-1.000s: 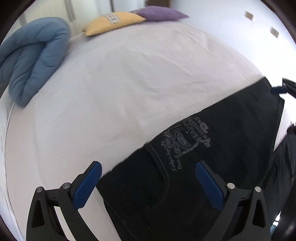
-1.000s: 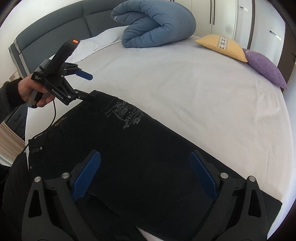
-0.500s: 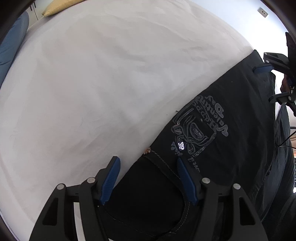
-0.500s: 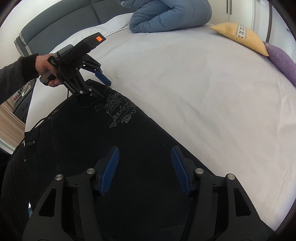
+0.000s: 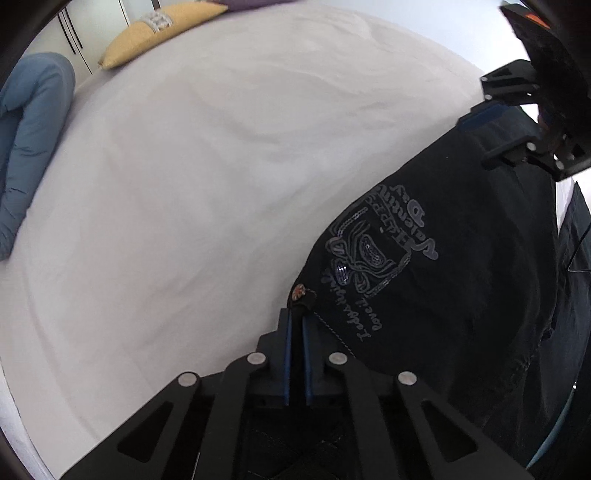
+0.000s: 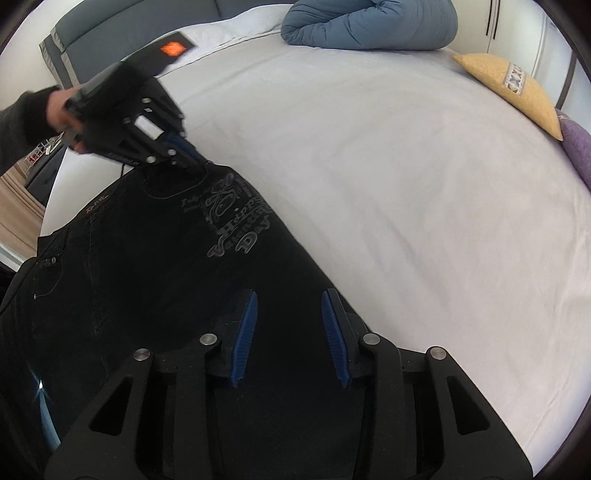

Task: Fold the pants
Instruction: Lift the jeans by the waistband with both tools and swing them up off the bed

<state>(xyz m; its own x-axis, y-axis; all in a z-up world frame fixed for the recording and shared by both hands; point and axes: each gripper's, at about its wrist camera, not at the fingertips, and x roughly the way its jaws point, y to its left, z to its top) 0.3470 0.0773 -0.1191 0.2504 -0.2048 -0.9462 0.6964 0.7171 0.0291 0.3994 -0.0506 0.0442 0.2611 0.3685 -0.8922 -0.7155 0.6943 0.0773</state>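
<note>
White bed sheet (image 6: 388, 192) beneath both grippers. Blue duvet (image 5: 26, 136) rolled far ahead-left of left gripper (image 5: 295, 332), yellow cushion (image 5: 155, 33) beyond. Black pants (image 5: 461, 277) spread flat under and right of left gripper, waistband edge pinched between its pressed-together pads. Right gripper (image 6: 290, 332) over pants, jaws closing, fabric between, not yet pressed.

Black claw (image 6: 290, 336), blue ribbed pads (image 6: 242, 338)
</note>
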